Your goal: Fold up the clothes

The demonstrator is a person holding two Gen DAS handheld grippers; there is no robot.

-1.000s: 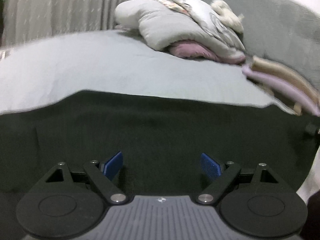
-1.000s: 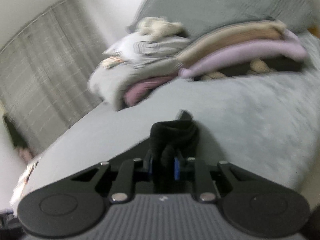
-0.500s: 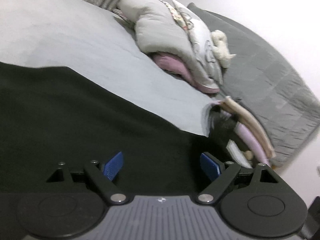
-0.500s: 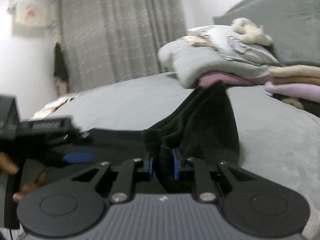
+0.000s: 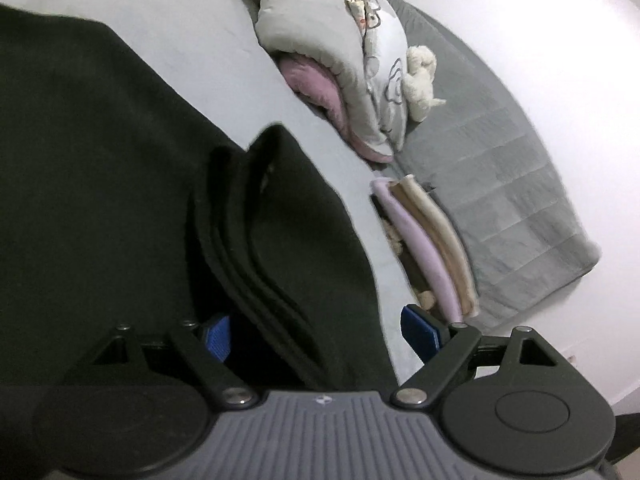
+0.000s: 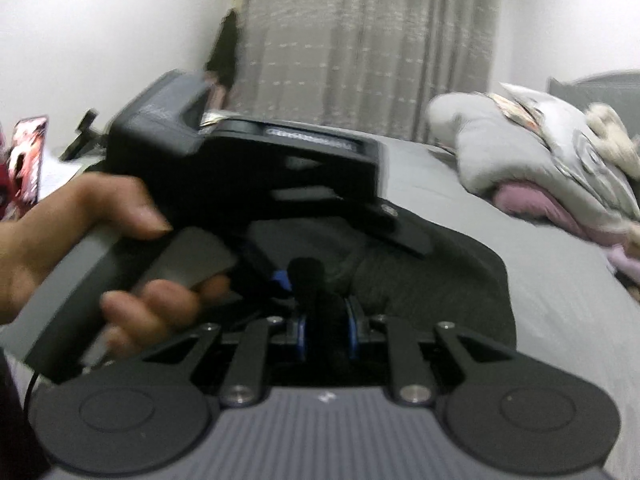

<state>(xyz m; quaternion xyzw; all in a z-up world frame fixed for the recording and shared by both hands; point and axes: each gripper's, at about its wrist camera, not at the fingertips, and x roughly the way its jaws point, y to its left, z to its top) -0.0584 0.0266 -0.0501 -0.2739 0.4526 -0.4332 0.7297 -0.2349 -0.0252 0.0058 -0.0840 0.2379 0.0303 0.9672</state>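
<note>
Left wrist view: a black garment (image 5: 100,208) lies spread over a grey bed (image 5: 192,36), filling the frame from about seven to eleven o'clock. A folded part of it, with several stacked dark edges, runs from the middle of the picture down between the blue pads (image 5: 218,338) of the left gripper (image 5: 318,338). The jaws are closing, but the pads stand apart from the cloth and do not yet press it; the right-hand pad sits over bare sheet at four o'clock.

Right wrist view: the right gripper (image 6: 325,330) is clenched on a bunched fold of the same black garment (image 6: 460,280), which rises as a dark ridge between the blue pads (image 6: 352,330) and spreads toward three o'clock over the bed (image 6: 560,320). Just beyond it, at ten o'clock, the person's left hand (image 6: 72,248) grips the grey handle of the other tool, whose black body hangs over the cloth.

Farther out in the left wrist view, a pile of grey and pink bedding (image 5: 336,60) with a small cream soft toy (image 5: 420,76) sits at one o'clock. A stack of folded lilac and beige clothes (image 5: 432,244) lies at three o'clock against a grey quilted headboard (image 5: 500,184). Grey curtains (image 6: 372,44) hang at twelve o'clock in the right wrist view.
</note>
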